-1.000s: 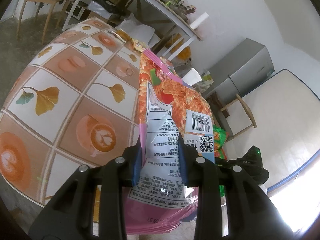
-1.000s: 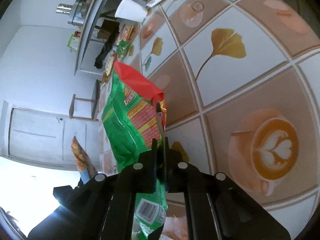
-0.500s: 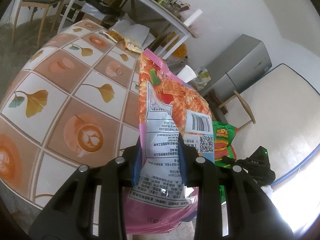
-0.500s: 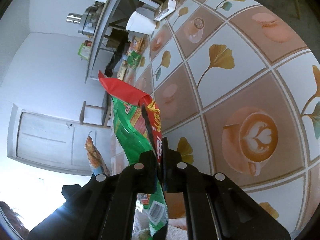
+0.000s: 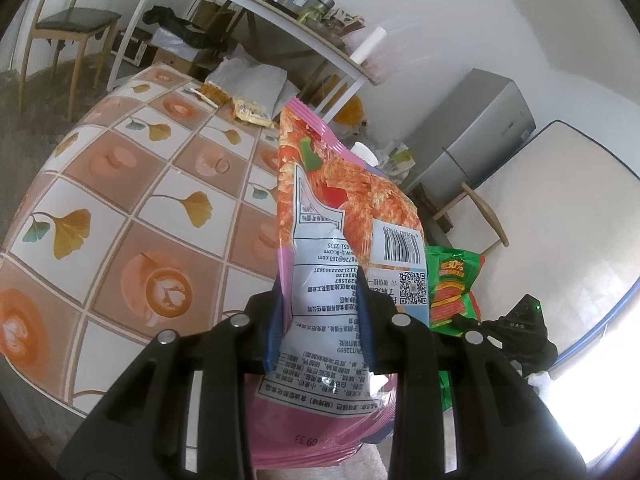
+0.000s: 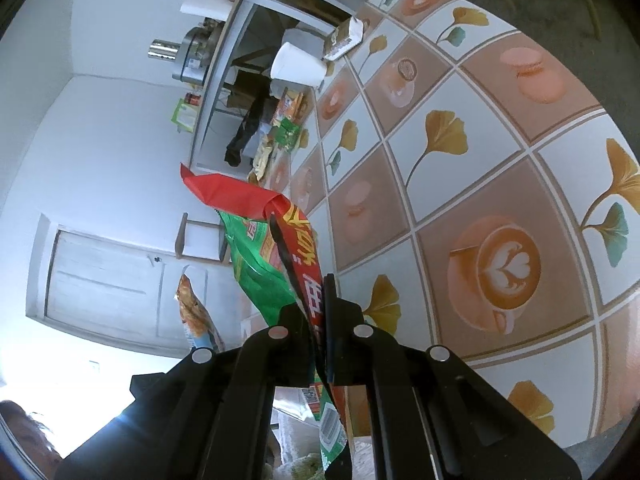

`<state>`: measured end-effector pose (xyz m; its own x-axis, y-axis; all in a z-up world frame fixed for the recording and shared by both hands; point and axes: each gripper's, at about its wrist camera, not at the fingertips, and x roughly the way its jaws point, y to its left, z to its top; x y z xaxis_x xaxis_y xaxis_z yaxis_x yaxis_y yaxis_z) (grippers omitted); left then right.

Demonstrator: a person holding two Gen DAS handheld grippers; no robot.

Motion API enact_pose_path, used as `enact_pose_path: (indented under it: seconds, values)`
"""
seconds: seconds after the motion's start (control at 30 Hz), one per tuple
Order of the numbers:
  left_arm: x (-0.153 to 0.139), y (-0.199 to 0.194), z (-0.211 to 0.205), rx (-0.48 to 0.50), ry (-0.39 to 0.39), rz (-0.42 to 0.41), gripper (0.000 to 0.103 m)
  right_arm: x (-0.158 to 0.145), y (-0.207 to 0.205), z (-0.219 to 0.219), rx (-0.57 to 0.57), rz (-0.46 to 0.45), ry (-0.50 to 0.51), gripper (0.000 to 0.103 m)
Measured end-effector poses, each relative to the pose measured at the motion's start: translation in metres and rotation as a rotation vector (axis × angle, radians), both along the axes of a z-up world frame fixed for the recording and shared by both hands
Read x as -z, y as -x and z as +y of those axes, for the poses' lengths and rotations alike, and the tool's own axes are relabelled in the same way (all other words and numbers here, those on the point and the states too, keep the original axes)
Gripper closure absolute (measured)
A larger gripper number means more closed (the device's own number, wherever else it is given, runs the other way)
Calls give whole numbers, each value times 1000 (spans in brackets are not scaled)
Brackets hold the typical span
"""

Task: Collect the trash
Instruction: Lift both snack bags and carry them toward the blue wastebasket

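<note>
- Your left gripper (image 5: 320, 312) is clamped on the pink-and-orange snack bag (image 5: 340, 208); its blue pads press the bag's lower part from both sides, and the bag stands up from the jaws, lifted clear of the table (image 5: 120, 184)
- Your right gripper (image 6: 316, 308) is pinched tight on the green-and-red snack bag (image 6: 260, 256); the jaws meet on the bag's thin edge, the red top folds away to the left, and the bag hangs off the table's edge rather than lying on it
- In the left wrist view the green-and-red bag shows just right of the pink-and-orange bag, beyond the table's edge; in the right wrist view the orange bag peeks in at lower left, also off the table
- On the table's far end you have more wrappers: a yellow wrapper (image 5: 250, 110) near the far corner; a white paper cup (image 6: 296, 65) lying on its side and a brown packet (image 6: 344, 38) just beside it
</note>
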<state>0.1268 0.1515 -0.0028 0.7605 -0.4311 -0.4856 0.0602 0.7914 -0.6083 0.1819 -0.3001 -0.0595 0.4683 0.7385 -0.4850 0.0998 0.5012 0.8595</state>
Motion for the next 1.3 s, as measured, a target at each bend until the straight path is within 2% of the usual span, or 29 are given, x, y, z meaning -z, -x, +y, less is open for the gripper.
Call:
enact_pose_path:
  seconds: [0.43, 0.77, 0.93, 1.17, 1.3]
  values:
    - [-33, 4, -31, 9, -129, -57, 74, -16, 17, -28, 64, -43, 0, 99]
    - [-61, 9, -72, 41, -255, -139, 74, -25, 42, -69, 149, -75, -11, 99]
    - [-70, 13, -98, 63, -342, -183, 74, -26, 56, -89, 190, -90, -20, 99]
    - [-77, 13, -131, 114, -388, -210, 74, -23, 74, -117, 246, -97, -38, 99]
    - [-81, 13, -153, 166, -384, -222, 74, -22, 86, -136, 293, -102, -51, 99]
